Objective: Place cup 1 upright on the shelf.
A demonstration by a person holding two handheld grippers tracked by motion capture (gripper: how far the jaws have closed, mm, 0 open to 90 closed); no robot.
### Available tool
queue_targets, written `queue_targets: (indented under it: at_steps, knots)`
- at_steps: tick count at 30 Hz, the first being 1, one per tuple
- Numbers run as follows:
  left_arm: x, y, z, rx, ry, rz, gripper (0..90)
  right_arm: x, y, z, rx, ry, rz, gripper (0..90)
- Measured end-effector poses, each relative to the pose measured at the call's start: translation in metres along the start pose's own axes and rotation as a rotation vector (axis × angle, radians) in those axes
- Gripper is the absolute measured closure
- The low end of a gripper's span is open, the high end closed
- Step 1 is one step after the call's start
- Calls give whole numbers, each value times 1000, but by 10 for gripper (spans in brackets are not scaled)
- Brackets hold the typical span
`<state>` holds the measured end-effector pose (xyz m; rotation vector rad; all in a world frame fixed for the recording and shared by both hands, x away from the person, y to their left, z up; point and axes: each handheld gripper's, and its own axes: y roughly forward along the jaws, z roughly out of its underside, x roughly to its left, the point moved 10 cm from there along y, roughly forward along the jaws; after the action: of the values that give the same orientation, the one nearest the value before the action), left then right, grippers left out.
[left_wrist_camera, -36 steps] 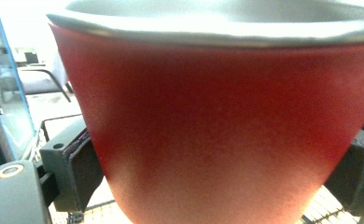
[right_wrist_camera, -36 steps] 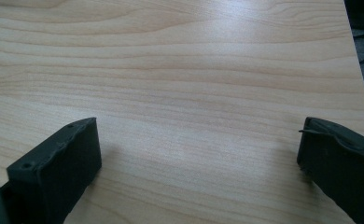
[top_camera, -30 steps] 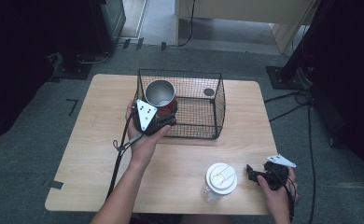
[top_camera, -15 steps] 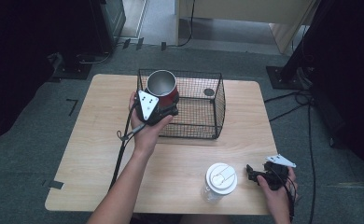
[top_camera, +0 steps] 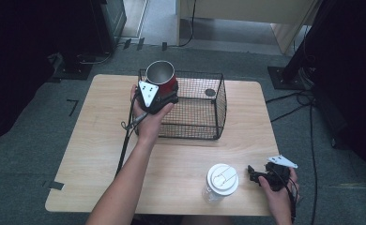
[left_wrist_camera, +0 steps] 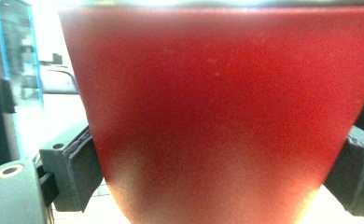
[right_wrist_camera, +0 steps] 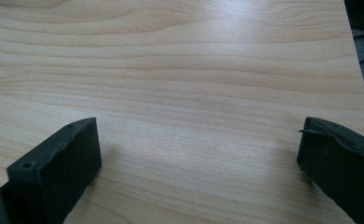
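Two grippers noted: our left gripper (top_camera: 164, 91) clamps the unlabelled red metal cup (top_camera: 162, 77) above the black wire basket's (top_camera: 204, 129) left corner; our right gripper (top_camera: 254, 174) rests unclenched at the desk's (top_camera: 96, 136) near-right corner.

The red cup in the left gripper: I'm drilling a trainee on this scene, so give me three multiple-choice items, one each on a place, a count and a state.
1. Where is the red cup?
A. above the wire basket's left rim
B. on the floor
C. beside the lidded jar

2. How many small dark things lie inside the basket?
A. three
B. one
C. none

3. How does the right gripper stand?
A. shut on the jar
B. shut on the cup
C. open

Key: A, the left gripper holds it there; B, a single dark disc; C, its jaws stand apart over bare table.
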<state>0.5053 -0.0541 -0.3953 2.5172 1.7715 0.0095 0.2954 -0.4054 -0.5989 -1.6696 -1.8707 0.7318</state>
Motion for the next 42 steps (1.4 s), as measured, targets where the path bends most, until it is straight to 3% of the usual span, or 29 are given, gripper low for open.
queue_targets:
  at_steps: [1, 4, 9, 10, 11, 13, 16, 18, 22, 24, 28, 29, 38, 42]
  knots:
    - [1, 2, 2, -8, 18, -18, 86, 0, 0, 0, 0, 0, 0, 0]
    - [1, 7, 5, -9, 1, -21, 86, 0, 0, 0, 0, 0, 0, 0]
    - [2, 20, 13, 29, 8, -23, 86, 0, 0, 0, 0, 1, 0, 0]
    - [3, 23, 14, 39, -1, -22, 86, 0, 0, 0, 0, 1, 0, 0]
    - [4, 27, 17, 66, -40, -21, 86, 0, 0, 0, 0, 1, 0, 0]
    - [5, 29, 19, 74, -50, -27, 85, 0, 0, 0, 0, 1, 0, 0]
    - [7, 35, 24, 100, -18, -39, 85, 0, 0, 0, 0, 1, 0, 0]
    - [10, 39, 29, 125, -33, -47, 85, 0, 0, 0, 0, 1, 0, 0]
    - [14, 46, 40, 172, -23, -62, 85, 0, 0, 0, 0, 1, 0, 0]
    - [15, 50, 50, 224, -19, -68, 85, 0, 0, 0, 0, 0, 0, 0]
    - [16, 54, 59, 260, -6, -79, 85, 0, 0, 0, 0, 0, 1, 0]
    - [17, 55, 63, 277, 20, -88, 85, 0, 0, 0, 0, -1, 0, 0]
    - [5, 57, 83, 360, 55, -25, 85, -1, 1, -1, -2, 1, 4, 0]
    - [4, 58, 92, 414, 67, -20, 84, -1, 1, -1, -2, 3, 4, 0]
